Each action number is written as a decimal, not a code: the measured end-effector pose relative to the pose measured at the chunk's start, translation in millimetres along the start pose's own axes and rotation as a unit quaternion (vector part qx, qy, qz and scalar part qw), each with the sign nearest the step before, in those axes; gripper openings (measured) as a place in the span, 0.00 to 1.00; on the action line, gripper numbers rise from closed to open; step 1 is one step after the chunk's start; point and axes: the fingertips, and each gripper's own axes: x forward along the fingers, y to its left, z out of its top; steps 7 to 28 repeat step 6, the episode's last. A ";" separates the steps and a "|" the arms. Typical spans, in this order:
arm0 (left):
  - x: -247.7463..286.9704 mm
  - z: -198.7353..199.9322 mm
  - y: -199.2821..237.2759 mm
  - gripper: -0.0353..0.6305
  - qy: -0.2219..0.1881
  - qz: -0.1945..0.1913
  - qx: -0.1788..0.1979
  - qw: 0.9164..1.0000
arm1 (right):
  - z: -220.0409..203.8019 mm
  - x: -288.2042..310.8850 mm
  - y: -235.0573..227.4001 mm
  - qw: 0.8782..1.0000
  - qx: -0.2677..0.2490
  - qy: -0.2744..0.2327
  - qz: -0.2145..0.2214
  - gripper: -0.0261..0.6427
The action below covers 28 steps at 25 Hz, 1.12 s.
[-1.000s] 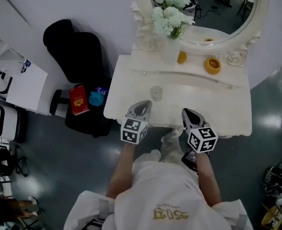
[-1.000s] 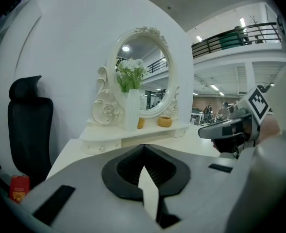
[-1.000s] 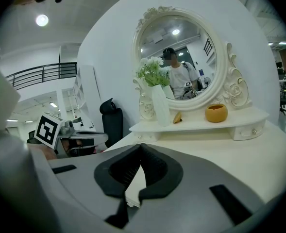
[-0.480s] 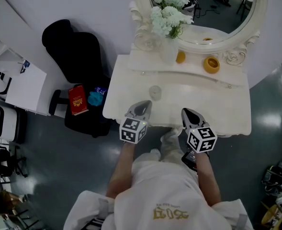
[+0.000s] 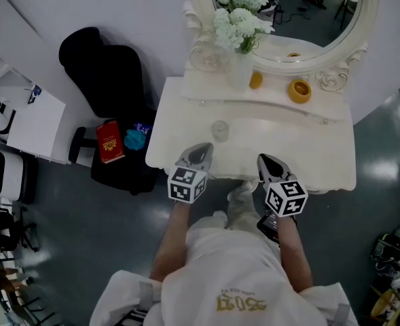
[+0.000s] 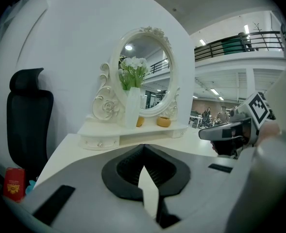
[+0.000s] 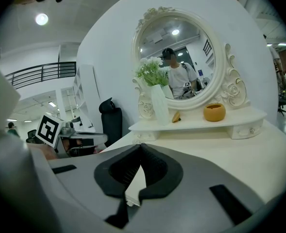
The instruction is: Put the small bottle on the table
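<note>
A small clear bottle (image 5: pixel 220 131) stands on the white vanity table (image 5: pixel 322 155), left of its middle. My left gripper (image 5: pixel 200 152) hovers over the table's front edge just in front of the bottle, apart from it, its jaws shut and empty. My right gripper (image 5: pixel 268 161) is level with it further right, also shut with nothing held. In the left gripper view the closed jaws (image 6: pixel 143 148) point toward the mirror, with the right gripper (image 6: pixel 226 132) beside them. In the right gripper view the closed jaws (image 7: pixel 140 147) face the shelf, with the left gripper (image 7: pixel 80 140) at the left.
At the table's back stands an oval mirror (image 5: pixel 301 53) on a raised shelf with a vase of white flowers (image 5: pixel 240 43), an orange bowl (image 5: pixel 299 91) and a small orange item (image 5: pixel 257 81). A black chair (image 5: pixel 108 70) and a red box (image 5: pixel 110 141) sit left of the table.
</note>
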 end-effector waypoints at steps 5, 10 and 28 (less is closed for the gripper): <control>-1.3 -2.2 0.9 0.08 0.000 -0.001 0.001 1.000 | -2.7 1.1 1.3 1.000 0.001 0.001 0.000 0.06; -1.6 -2.7 1.0 0.08 0.000 -0.002 0.001 1.000 | -3.5 1.3 1.5 1.000 0.001 0.002 0.000 0.06; -1.6 -2.7 1.0 0.08 0.000 -0.002 0.001 1.000 | -3.5 1.3 1.5 1.000 0.001 0.002 0.000 0.06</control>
